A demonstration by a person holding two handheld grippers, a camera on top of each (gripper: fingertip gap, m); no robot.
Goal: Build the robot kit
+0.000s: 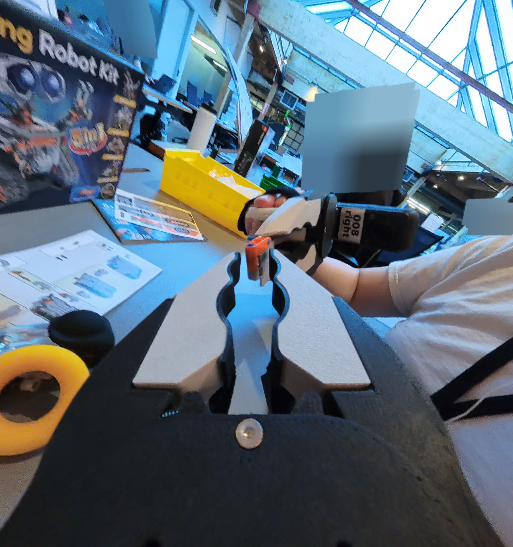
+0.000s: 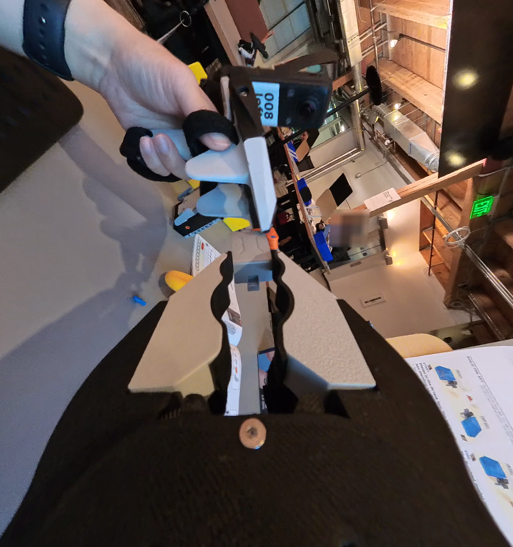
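Note:
My left gripper (image 1: 255, 257) is shut on a small orange and grey building piece (image 1: 253, 256), held above the grey table (image 1: 184, 260). My right gripper (image 2: 251, 254) is shut on a grey block (image 2: 250, 251) with an orange connector (image 2: 271, 238) at its far corner. The two grippers meet tip to tip: the right gripper's tips (image 1: 261, 232) sit just above the orange piece, and the left gripper's tips (image 2: 264, 225) touch the orange connector. I cannot tell whether the two pieces are joined. A hand grips each handle.
A robot kit box (image 1: 42, 118) stands at the left, with a yellow bin (image 1: 202, 180) and white bottle (image 1: 203, 127) behind. An instruction sheet (image 1: 71, 275) and booklet (image 1: 157, 216) lie on the table. A small blue piece (image 2: 139, 300) and a black part (image 2: 196, 222) also lie there. Both grippers' tips are close together, under 4 cm apart.

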